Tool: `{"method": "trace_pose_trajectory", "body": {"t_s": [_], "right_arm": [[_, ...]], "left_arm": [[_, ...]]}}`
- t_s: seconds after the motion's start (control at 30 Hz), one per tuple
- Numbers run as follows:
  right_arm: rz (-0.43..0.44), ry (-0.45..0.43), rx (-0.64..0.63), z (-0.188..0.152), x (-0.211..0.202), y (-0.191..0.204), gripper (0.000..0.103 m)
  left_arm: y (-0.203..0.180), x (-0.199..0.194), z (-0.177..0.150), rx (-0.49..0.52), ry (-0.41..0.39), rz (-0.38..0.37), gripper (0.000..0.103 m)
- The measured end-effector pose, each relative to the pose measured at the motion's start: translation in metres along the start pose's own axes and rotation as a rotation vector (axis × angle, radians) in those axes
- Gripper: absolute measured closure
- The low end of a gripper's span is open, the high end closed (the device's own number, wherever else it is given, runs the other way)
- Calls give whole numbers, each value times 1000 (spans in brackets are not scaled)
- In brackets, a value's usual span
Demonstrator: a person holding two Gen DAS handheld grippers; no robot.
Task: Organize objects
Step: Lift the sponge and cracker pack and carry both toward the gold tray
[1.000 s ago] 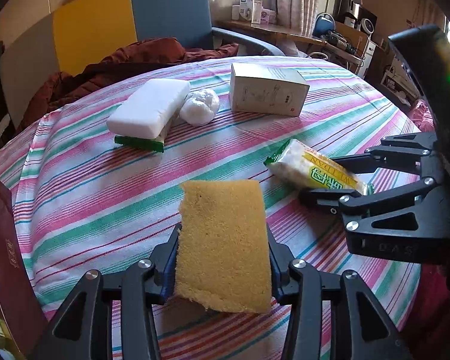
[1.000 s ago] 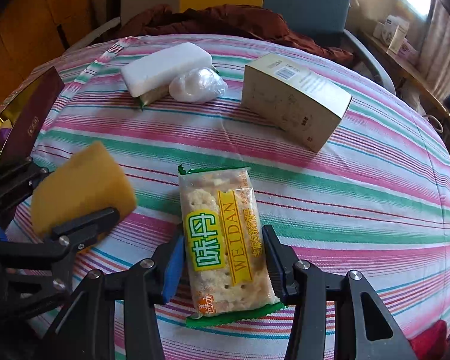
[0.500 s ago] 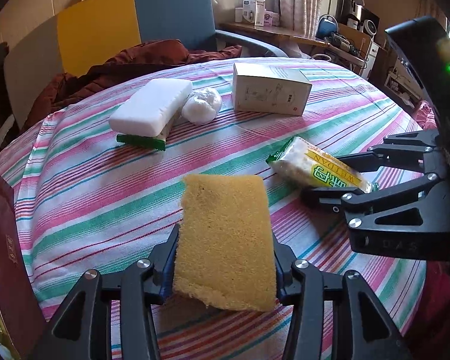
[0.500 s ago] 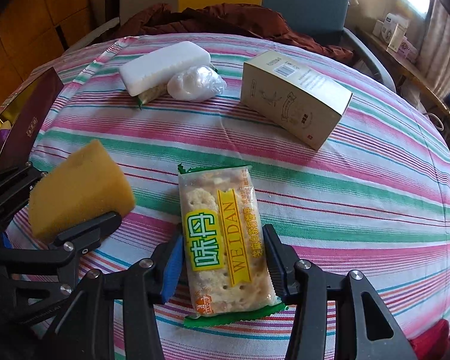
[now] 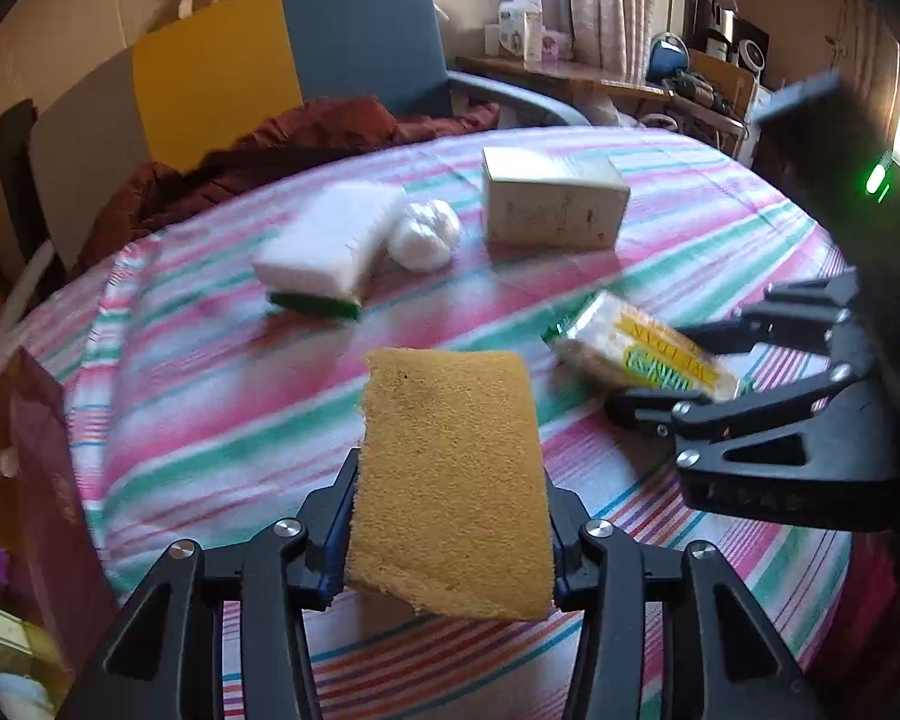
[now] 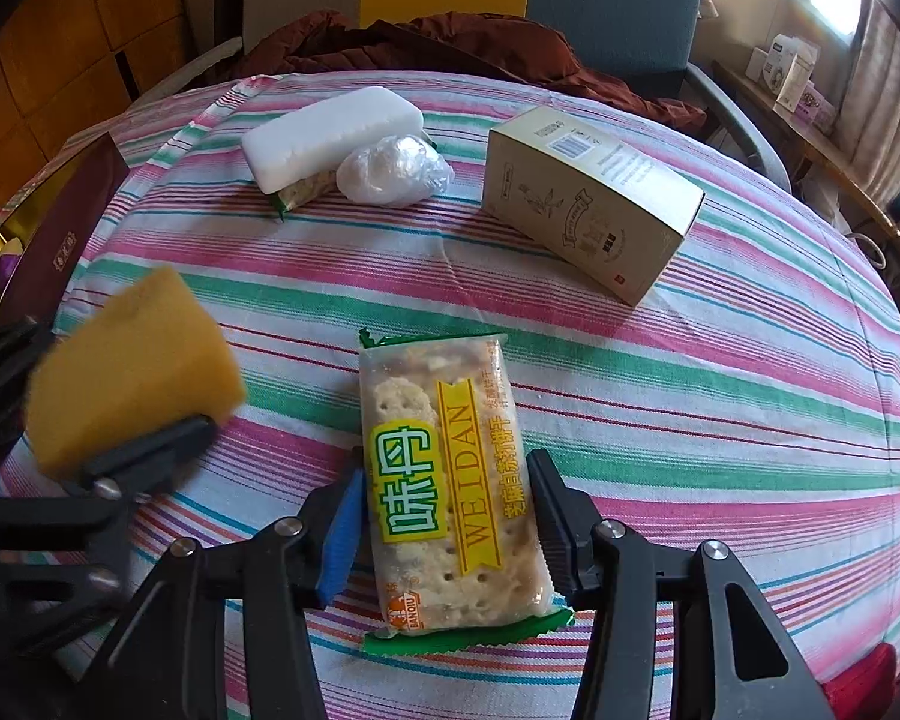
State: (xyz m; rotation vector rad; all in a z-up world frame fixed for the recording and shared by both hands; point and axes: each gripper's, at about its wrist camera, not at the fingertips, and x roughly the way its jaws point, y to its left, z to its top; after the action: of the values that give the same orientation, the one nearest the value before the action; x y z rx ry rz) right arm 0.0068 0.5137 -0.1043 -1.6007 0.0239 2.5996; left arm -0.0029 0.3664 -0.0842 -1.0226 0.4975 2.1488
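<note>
A yellow sponge point(image 5: 444, 420) hangs a little above the striped tablecloth point(image 5: 210, 408), pinched between the pads of my left gripper point(image 5: 450, 516). Its jaws are closing on the sponge. To its right my right gripper point(image 5: 654, 369) holds a packet of crackers point(image 5: 630, 348). In the right wrist view the clear, green-edged cracker packet point(image 6: 444, 420) lies lengthwise between the pads of the right gripper point(image 6: 447, 468), which is shut on it low over the cloth. The left gripper point(image 6: 90, 396) with the sponge point(image 6: 132, 360) shows at that view's left edge.
At the back of the round table lie a white sponge with a green base point(image 6: 330, 132), a plastic-wrapped white ball point(image 6: 390, 171) and a beige carton point(image 6: 588, 204). A maroon box point(image 6: 60, 228) stands at the left edge. Chairs with a red-brown jacket point(image 6: 450, 42) are behind.
The left gripper has tilted slightly with the sponge, and its view is now blurred. The right gripper and the cracker packet have stayed where they were.
</note>
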Motion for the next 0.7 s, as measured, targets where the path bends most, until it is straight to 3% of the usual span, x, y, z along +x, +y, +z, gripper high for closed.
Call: {"method": "trace_pose_trajectory", "body": {"t_s": [0.23,0.7], "right_arm": [[-9,-6,-2,0,0,1,51],[-29,-37,8,-3,1,3,50]], "left_arm": [[17,-47,5,-24,-82,35,54],[58,-94,-8,-115,-137,89,54]]}}
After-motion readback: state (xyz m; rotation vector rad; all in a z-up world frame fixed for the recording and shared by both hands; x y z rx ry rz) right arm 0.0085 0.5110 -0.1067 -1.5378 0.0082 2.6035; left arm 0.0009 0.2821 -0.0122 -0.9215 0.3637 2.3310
